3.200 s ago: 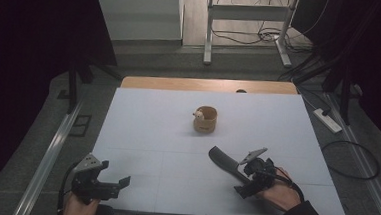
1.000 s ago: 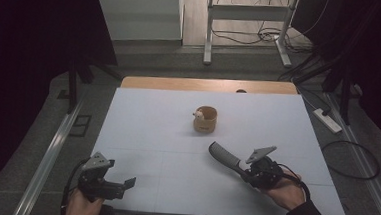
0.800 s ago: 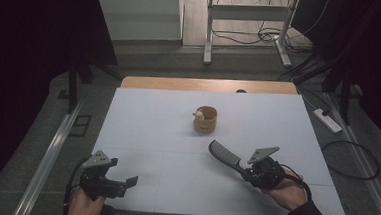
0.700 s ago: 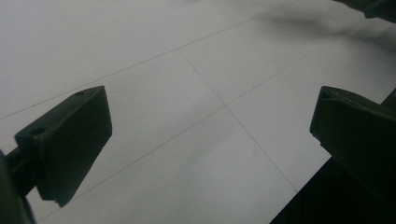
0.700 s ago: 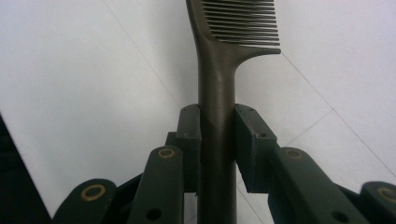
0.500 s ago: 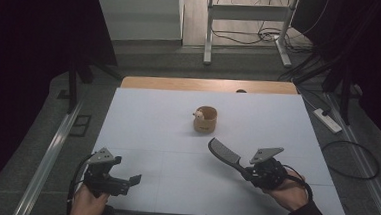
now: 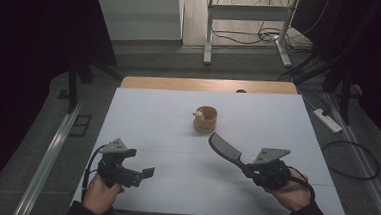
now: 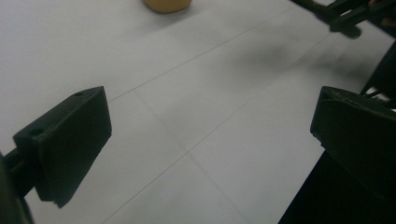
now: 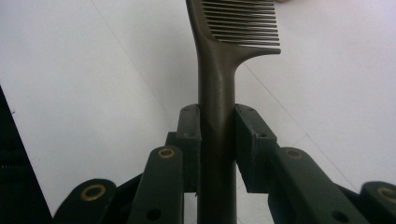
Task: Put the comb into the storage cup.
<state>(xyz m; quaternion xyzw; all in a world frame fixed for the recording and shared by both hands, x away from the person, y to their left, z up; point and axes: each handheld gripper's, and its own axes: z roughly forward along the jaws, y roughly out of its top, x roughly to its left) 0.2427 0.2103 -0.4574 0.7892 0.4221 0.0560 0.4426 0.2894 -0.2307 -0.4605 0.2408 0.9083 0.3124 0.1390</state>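
Observation:
My right gripper (image 7: 253,170) is shut on the handle of a dark comb (image 7: 224,147), which points up and left over the white table toward a small wooden cup. In the right gripper view the comb (image 9: 219,84) runs straight up between the two jaws, its teeth facing right. The wooden cup (image 7: 205,119) stands at the table's middle back with a small pale object at its rim. My left gripper (image 7: 147,174) hovers near the front left edge, jaws wide apart with nothing between them. The left gripper view has the cup's base (image 8: 166,4) at the top edge.
The table is covered by a white sheet (image 7: 168,116) with a wooden strip (image 7: 207,84) along the far edge. A power strip (image 7: 328,121) and cables lie on the floor at the right. A metal rail (image 7: 50,159) runs along the left side.
My right gripper has carried the comb slightly right and lifted its head. My left gripper has moved a little up and to the right, still open.

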